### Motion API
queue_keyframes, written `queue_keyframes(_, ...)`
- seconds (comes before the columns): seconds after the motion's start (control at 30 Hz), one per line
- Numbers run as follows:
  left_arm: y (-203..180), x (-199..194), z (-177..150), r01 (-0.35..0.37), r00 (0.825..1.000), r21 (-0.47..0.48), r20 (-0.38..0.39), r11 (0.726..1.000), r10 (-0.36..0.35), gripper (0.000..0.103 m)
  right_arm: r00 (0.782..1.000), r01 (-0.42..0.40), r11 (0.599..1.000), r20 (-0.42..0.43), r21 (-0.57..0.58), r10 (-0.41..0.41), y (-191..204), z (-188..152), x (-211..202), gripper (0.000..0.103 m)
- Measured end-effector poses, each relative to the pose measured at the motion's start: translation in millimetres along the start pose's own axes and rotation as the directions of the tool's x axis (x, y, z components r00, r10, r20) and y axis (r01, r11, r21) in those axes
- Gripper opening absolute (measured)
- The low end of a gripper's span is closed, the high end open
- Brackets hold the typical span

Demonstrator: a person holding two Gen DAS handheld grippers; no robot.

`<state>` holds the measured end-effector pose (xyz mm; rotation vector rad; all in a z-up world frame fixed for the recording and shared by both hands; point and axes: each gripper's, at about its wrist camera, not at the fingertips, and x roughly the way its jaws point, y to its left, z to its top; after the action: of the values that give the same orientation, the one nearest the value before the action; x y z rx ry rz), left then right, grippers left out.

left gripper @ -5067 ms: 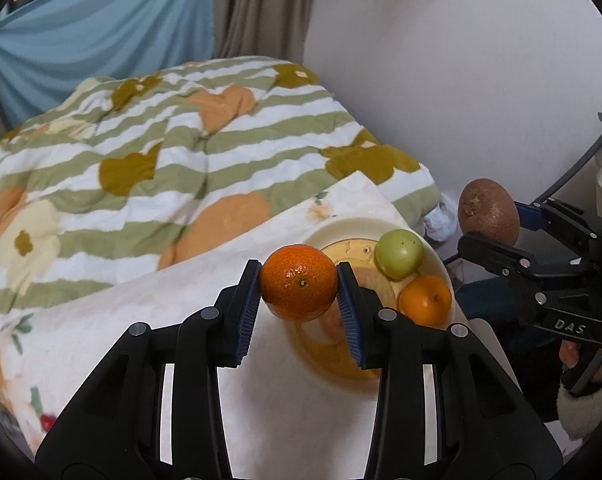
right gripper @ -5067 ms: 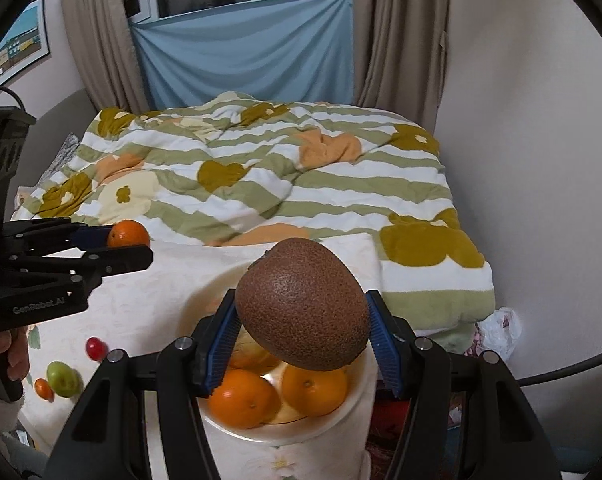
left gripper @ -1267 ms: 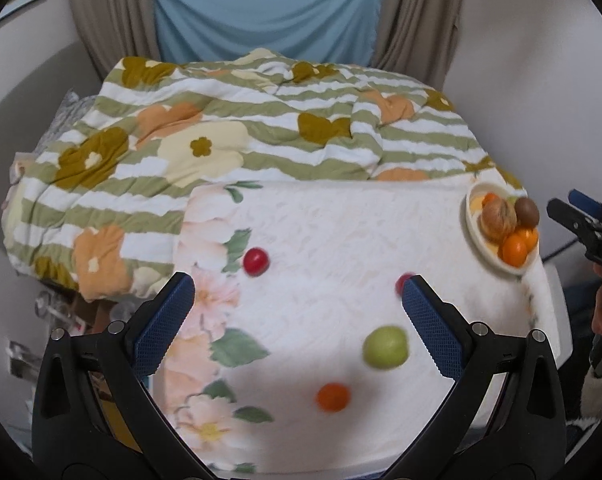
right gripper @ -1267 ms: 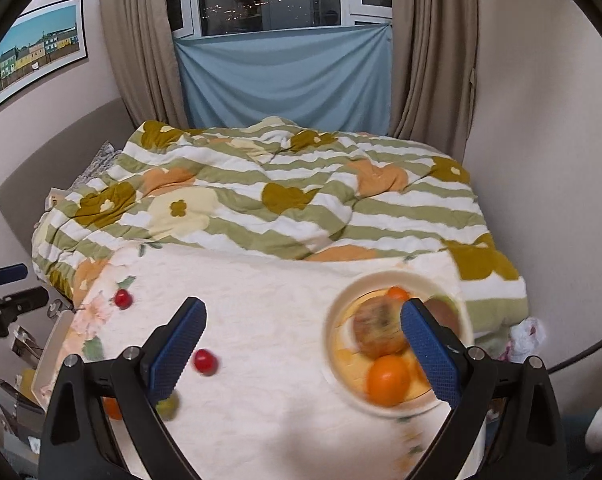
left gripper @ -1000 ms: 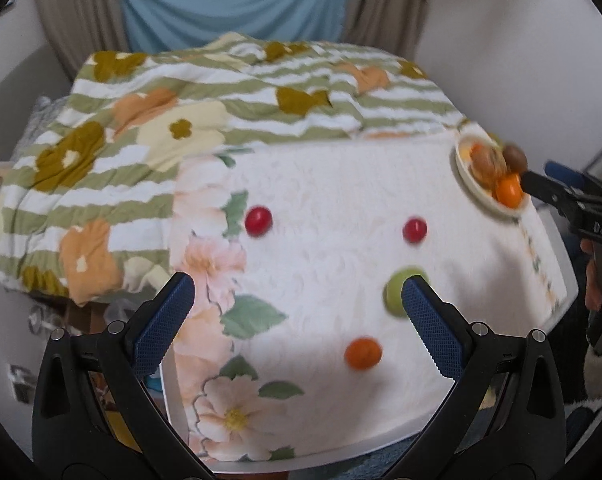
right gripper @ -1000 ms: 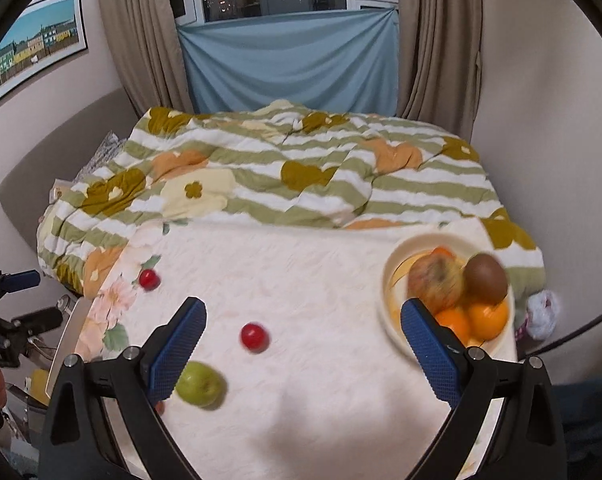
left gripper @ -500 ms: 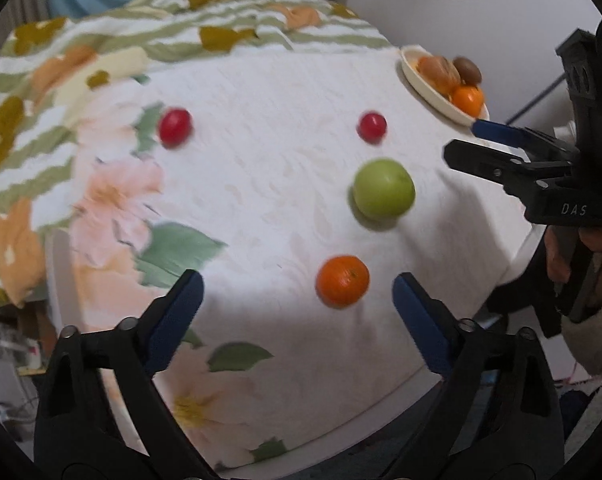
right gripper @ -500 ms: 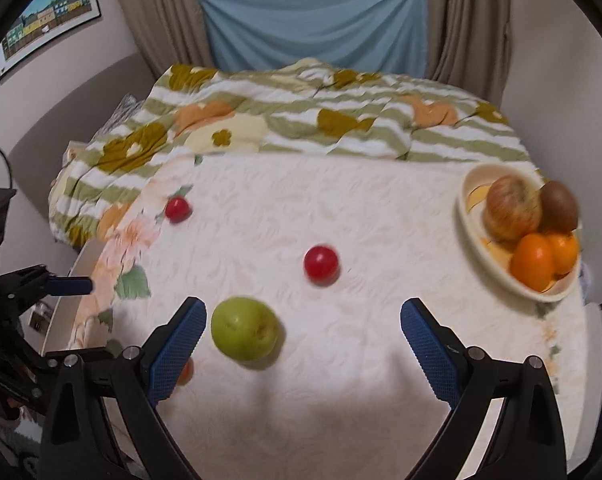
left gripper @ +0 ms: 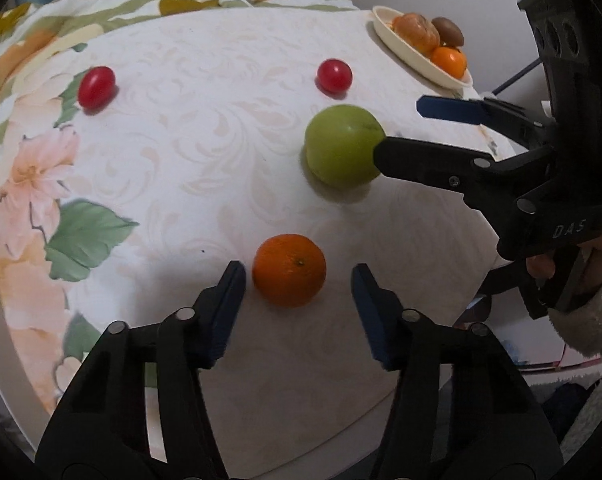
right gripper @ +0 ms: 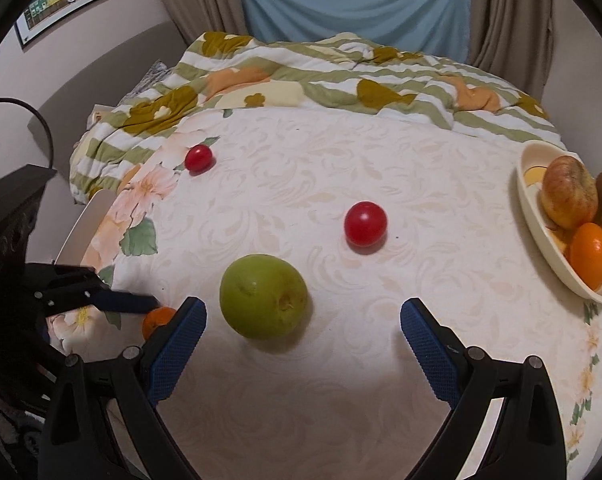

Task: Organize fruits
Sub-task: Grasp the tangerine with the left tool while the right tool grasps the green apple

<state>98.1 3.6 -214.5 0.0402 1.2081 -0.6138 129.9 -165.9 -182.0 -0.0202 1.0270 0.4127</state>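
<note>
A small orange (left gripper: 289, 270) lies on the white floral tablecloth (left gripper: 205, 168) near the front edge. My left gripper (left gripper: 297, 280) straddles it, its jaws closing; the pads stand just clear of the peel. A green apple (right gripper: 263, 296) sits between the wide jaws of my right gripper (right gripper: 301, 308), nearer the left finger and untouched. The left wrist view shows the right gripper (left gripper: 399, 128) beside the apple (left gripper: 343, 146). A cream bowl (right gripper: 541, 224) at the far right holds an apple, a kiwi and oranges. Two red cherry tomatoes (right gripper: 198, 158) (right gripper: 365, 223) lie farther back.
A bed with a green-striped floral duvet (right gripper: 341, 76) runs behind the table. A wall stands close past the bowl (left gripper: 385, 24). A hand in a fleecy sleeve (left gripper: 581, 312) holds the right gripper off the table's right edge. The table's front edge curves just below the orange.
Both grippers have dropped toward the table. The left jaws have narrowed around the orange. The right jaws now flank the green apple.
</note>
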Motion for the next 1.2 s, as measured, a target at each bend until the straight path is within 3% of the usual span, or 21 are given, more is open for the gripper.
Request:
queue_keyframes(0.07, -1.9, 1.0, 0.5, -0.011, 1.0, -0.001, 0.001, 1.0, 0.011, 0.05, 1.0, -0.01, 1.0, -0.003, -0.006, 0.01, 0.7, 0.8, 1.9, 0.097)
queue_keyframes(0.17, 0.2, 0.6, 0.3, -0.035, 0.999, -0.02, 0.002, 0.999, 0.035, 0.043, 1.0, -0.02, 1.0, -0.009, -0.019, 0.02, 2.1, 2.4, 5.1, 0.097)
queue_keyframes(0.27, 4.1, -1.1, -0.4, -0.035, 0.999, -0.039, 0.006, 0.999, 0.035, 0.043, 0.999, -0.032, 0.999, -0.015, -0.029, 0.032, 3.3, 3.9, 8.8, 0.096)
queue_keyframes(0.5, 9.4, -3.9, -0.8, -0.068, 0.997, -0.064, 0.017, 0.996, 0.069, 0.043, 0.997, -0.066, 0.997, -0.053, -0.038, 0.064, 8.9, 4.6, 27.2, 0.076)
queue_keyframes(0.67, 11.3, -4.8, -0.8, -0.082, 0.996, -0.068, 0.015, 0.994, 0.083, 0.043, 0.995, -0.079, 0.996, -0.063, -0.034, 0.077, 10.0, 5.9, 34.7, 0.072)
queue_keyframes(0.87, 16.5, -6.7, 0.5, -0.097, 0.995, -0.085, 0.016, 0.992, 0.099, 0.043, 0.99, -0.116, 0.992, -0.082, -0.043, 0.112, 11.3, 9.1, 39.6, 0.051)
queue_keyframes(1.2, 25.0, -20.9, 7.7, -0.123, 0.991, -0.103, 0.043, 0.987, 0.128, 0.043, 0.992, -0.109, 0.993, -0.076, -0.036, 0.106, 13.1, 15.5, 33.6, 0.051)
